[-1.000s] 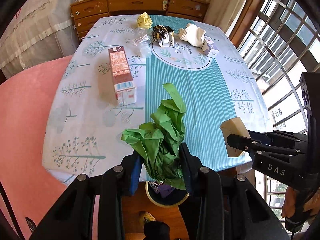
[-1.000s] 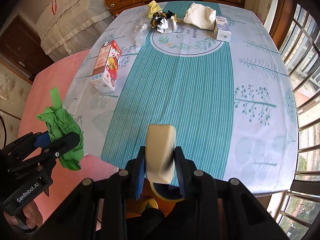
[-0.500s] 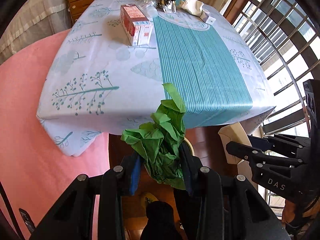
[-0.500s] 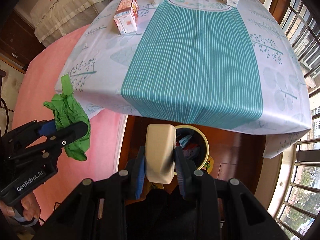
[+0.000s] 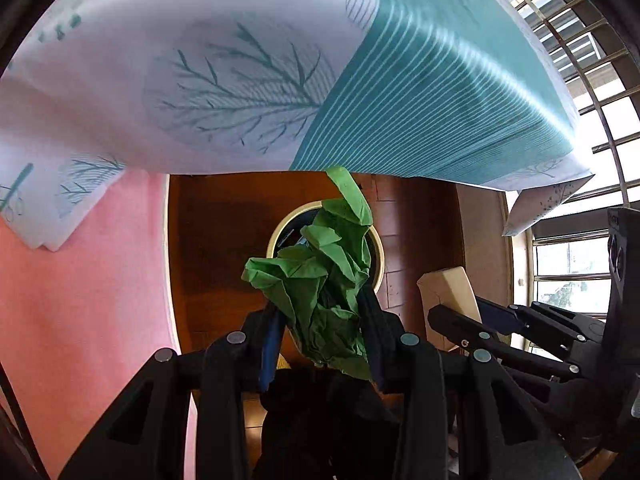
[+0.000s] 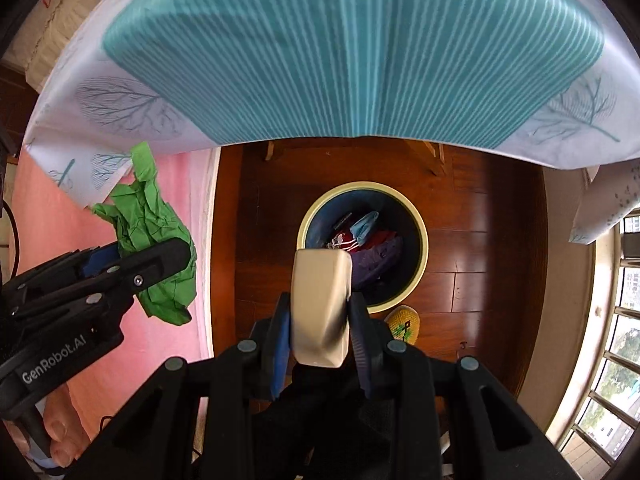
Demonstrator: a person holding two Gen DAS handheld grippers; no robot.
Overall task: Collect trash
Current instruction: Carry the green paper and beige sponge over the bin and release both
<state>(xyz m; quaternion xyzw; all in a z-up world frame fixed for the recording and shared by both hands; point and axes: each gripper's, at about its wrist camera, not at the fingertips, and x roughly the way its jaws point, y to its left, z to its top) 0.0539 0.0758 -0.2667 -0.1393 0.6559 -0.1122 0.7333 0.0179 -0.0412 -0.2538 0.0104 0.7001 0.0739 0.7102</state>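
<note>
My left gripper [image 5: 322,312] is shut on a crumpled green paper [image 5: 320,276], which hangs over the round trash bin [image 5: 378,264] on the floor. My right gripper [image 6: 320,308] is shut on a flattened beige carton [image 6: 320,304], held above the near rim of the bin [image 6: 420,264]. The bin has a cream rim and a dark blue inside, with a face mask and coloured scraps in it. In the right wrist view the left gripper [image 6: 132,260] and the green paper [image 6: 148,224] sit to the left of the bin. In the left wrist view the right gripper [image 5: 452,312] holds the carton [image 5: 448,292] at right.
The table's hanging cloth [image 6: 352,64], teal stripes with leaf prints, overhangs just above the bin. Wooden floor [image 6: 480,216] surrounds the bin, with a pink rug [image 6: 172,184] to the left. A yellow slipper [image 6: 404,322] lies beside the bin. Barred windows [image 5: 576,60] stand at right.
Both grippers have dropped from above the tabletop to below its edge, tilting downward. The tabletop trash has left view, and the bin now lies under them. Both grips are unchanged.
</note>
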